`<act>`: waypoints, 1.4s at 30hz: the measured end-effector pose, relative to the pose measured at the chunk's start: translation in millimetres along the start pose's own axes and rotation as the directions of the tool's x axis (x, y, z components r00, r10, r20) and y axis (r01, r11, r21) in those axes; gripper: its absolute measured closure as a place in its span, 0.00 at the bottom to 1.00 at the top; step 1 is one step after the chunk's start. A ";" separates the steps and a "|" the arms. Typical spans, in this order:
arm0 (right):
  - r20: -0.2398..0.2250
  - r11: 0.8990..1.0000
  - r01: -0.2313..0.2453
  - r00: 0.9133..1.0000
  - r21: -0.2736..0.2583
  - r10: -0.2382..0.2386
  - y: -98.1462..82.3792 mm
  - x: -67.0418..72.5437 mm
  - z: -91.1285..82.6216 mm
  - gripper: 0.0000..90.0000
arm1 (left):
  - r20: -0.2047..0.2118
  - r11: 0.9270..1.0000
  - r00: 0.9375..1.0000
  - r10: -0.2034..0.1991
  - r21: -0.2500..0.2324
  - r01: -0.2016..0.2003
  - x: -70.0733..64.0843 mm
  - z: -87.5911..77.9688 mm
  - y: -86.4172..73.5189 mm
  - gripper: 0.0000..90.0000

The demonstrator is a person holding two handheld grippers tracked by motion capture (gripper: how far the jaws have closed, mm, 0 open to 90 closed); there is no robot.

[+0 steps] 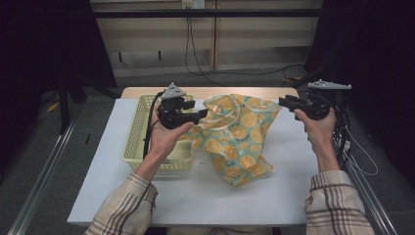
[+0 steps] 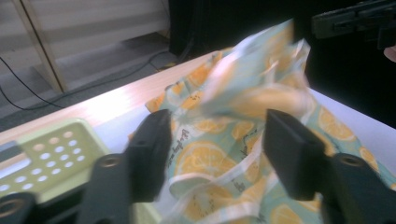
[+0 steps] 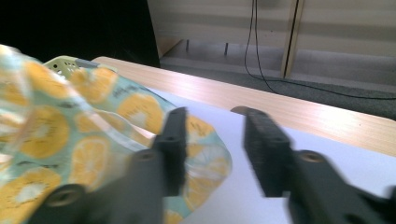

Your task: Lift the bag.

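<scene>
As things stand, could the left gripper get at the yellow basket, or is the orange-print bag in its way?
Probably yes. The left gripper hovers open at the yellow basket's right edge; the orange-print bag lies mostly to the basket's right, leaving most of it uncovered.

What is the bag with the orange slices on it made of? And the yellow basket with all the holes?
The teal orange-slice-print bag looks like soft cloth, maybe cotton: it crumples and folds, with a dull, non-shiny surface. The pale yellow perforated basket looks like moulded plastic: stiff walls, smooth rim and neat rows of round holes.
</scene>
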State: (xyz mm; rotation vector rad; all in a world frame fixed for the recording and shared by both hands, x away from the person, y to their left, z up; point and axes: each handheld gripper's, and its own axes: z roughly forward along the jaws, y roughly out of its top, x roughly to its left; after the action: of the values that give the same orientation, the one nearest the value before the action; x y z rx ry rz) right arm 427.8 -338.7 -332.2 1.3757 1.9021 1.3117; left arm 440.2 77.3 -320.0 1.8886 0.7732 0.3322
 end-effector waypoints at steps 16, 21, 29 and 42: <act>0.001 0.997 0.045 0.999 0.058 -0.045 -44.1 42.2 -16.5 0.16 | -0.056 1.000 0.998 0.023 -0.013 -0.024 3.3 -57.5 -46.7 0.06; 0.013 0.997 0.046 0.999 0.066 -0.047 -66.3 47.0 -23.8 0.15 | -0.071 1.000 0.997 0.024 -0.014 -0.025 -3.2 -75.2 -70.3 0.05; 0.026 0.997 0.030 0.999 0.067 -0.032 -98.0 56.7 -37.0 0.15 | -0.134 1.000 0.991 -0.001 -0.015 -0.001 -5.7 -97.3 -109.1 0.06; 0.051 0.998 0.011 0.999 0.056 -0.014 -127.8 59.7 -43.9 0.17 | -0.154 0.998 0.988 -0.025 -0.067 0.015 -15.1 -112.0 -138.5 0.06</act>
State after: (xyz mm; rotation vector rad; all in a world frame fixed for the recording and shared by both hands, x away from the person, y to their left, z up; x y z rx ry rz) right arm 308.8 -310.4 -415.1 1.4082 1.9231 1.2143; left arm 317.4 185.0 -392.7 1.8077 0.8744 0.4906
